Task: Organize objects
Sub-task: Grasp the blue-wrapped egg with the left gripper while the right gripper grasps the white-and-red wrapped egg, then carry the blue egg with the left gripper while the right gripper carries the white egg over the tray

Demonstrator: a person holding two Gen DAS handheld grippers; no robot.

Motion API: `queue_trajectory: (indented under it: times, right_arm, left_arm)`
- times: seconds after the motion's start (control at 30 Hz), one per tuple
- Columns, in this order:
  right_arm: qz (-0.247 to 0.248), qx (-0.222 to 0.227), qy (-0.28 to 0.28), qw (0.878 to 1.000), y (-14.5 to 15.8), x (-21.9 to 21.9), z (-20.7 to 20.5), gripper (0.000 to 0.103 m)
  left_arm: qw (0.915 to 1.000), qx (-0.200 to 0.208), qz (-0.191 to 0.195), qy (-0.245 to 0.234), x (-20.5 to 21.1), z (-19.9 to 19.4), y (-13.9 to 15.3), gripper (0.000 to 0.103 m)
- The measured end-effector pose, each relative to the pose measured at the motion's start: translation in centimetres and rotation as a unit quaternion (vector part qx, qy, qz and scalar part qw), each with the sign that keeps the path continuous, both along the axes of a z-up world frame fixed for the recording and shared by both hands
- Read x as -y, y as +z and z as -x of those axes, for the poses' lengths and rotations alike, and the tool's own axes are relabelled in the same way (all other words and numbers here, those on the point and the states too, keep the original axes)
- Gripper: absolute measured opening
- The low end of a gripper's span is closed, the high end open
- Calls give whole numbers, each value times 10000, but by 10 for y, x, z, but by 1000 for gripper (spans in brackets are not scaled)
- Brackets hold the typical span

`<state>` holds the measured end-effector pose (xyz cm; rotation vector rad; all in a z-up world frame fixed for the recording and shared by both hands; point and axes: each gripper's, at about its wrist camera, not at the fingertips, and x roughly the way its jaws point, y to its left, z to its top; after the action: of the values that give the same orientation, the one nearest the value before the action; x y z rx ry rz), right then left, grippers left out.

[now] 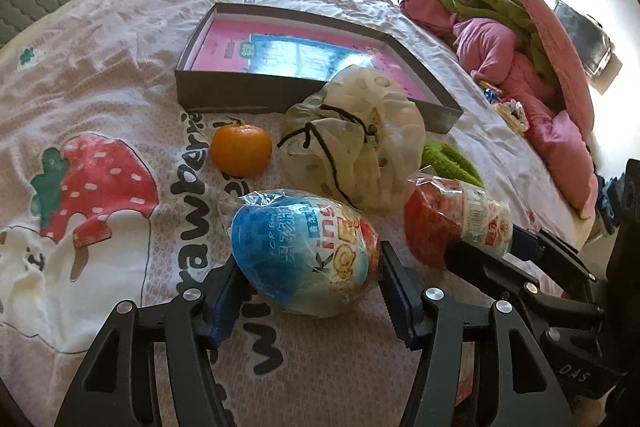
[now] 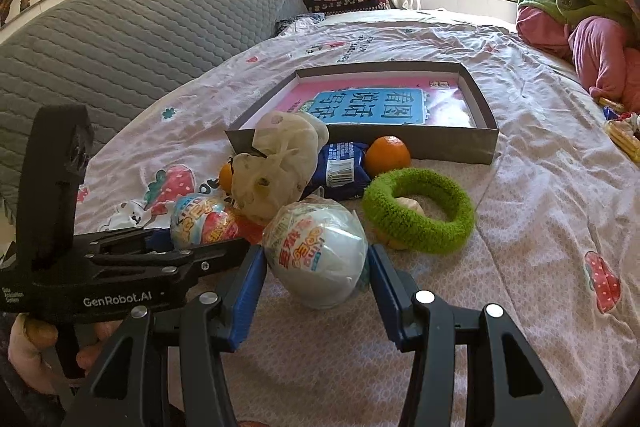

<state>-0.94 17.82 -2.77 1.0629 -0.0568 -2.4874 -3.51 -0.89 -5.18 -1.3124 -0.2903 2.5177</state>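
Two wrapped toy eggs lie on the strawberry bedsheet (image 1: pixel 120 99), the blue egg (image 1: pixel 304 255) bracketed by the left gripper (image 1: pixel 308 291), the white egg (image 2: pixel 318 255) by the right gripper (image 2: pixel 316 275), both seemingly clamped for lifting toward the shallow box (image 2: pixel 452 143) at twelve o'clock.

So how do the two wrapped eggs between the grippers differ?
The left gripper brackets the blue egg, with a blue half and red-yellow print. The right gripper brackets the red egg, which shows red in the left view, mostly white here. Both lie plastic-wrapped on the bedsheet.
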Motion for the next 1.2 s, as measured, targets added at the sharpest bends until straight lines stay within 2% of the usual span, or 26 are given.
queue_trajectory:
  times: [0.4, 0.8, 1.2]
  right_arm:
    - [25, -277, -118, 9995, 16, -5, -10, 52]
    - [-168, -618, -196, 9978, 33, -2, -17, 52]
    - [-249, -737, -372, 9963, 41, -6, -9, 52]
  left_arm:
    - [9995, -293, 61, 102, 6, -13, 20, 63]
    - [9983, -539, 127, 171, 5, -20, 36, 63]
    - [9972, -728, 142, 118, -3, -19, 53, 63]
